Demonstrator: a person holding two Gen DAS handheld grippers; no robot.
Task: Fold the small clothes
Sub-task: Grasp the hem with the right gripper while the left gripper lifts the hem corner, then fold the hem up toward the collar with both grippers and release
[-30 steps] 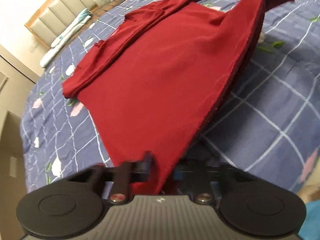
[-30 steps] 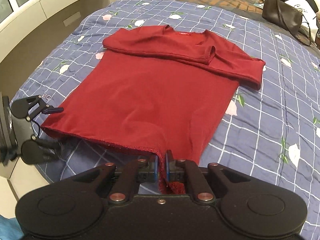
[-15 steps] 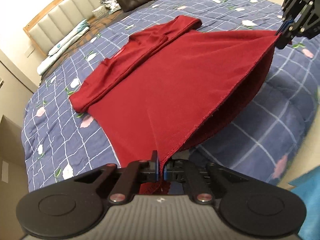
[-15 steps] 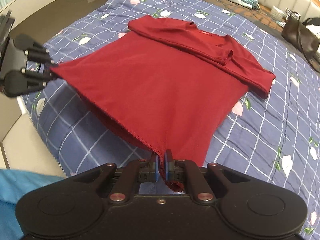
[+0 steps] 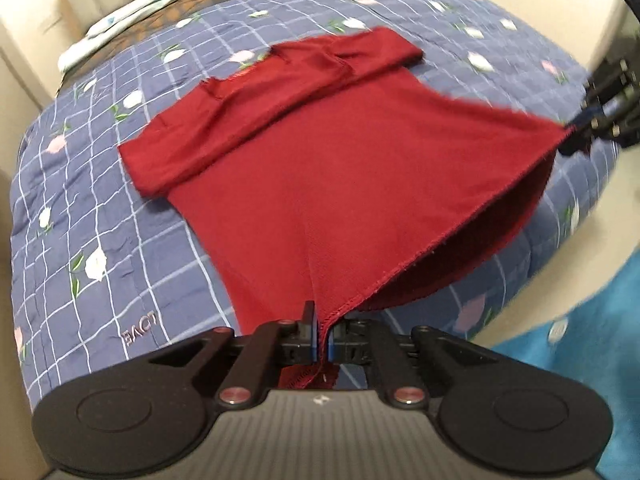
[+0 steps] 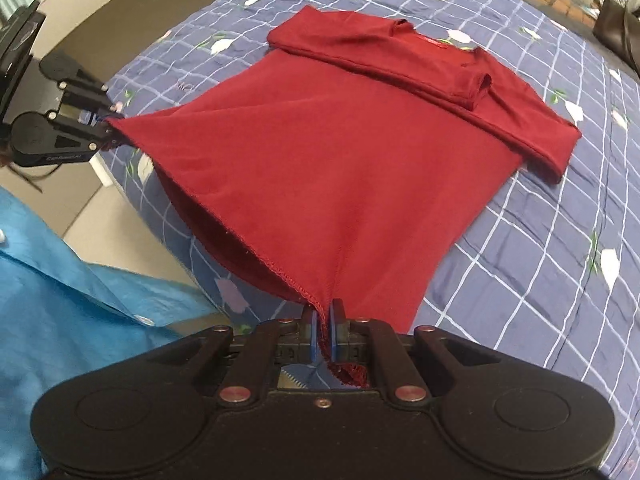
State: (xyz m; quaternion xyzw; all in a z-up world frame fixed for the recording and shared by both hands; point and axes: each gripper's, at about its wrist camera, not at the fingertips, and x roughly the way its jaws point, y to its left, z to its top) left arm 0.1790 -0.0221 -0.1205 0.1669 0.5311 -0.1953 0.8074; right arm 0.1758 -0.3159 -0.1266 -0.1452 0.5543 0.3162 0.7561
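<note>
A dark red long-sleeved shirt (image 5: pixel 332 148) lies on the bed with both sleeves folded across the chest; it also shows in the right wrist view (image 6: pixel 352 152). My left gripper (image 5: pixel 323 338) is shut on one bottom hem corner. My right gripper (image 6: pixel 324 334) is shut on the other hem corner. Both hold the hem lifted off the bed, stretched between them, with the hem edge sagging open. Each gripper shows in the other's view, the right one (image 5: pixel 580 128) and the left one (image 6: pixel 106 130).
The bed has a blue checked quilt with flowers (image 5: pixel 100 208), also seen in the right wrist view (image 6: pixel 540 272). A dark bag (image 6: pixel 616 28) and folded towels (image 5: pixel 120 20) lie near the headboard. The person's blue sleeve (image 6: pixel 60 280) is at lower left. The bed's edge is just below the hem.
Both grippers have raised the shirt's hem higher and pulled it back toward the bed's foot. The hem now hangs stretched in the air between them.
</note>
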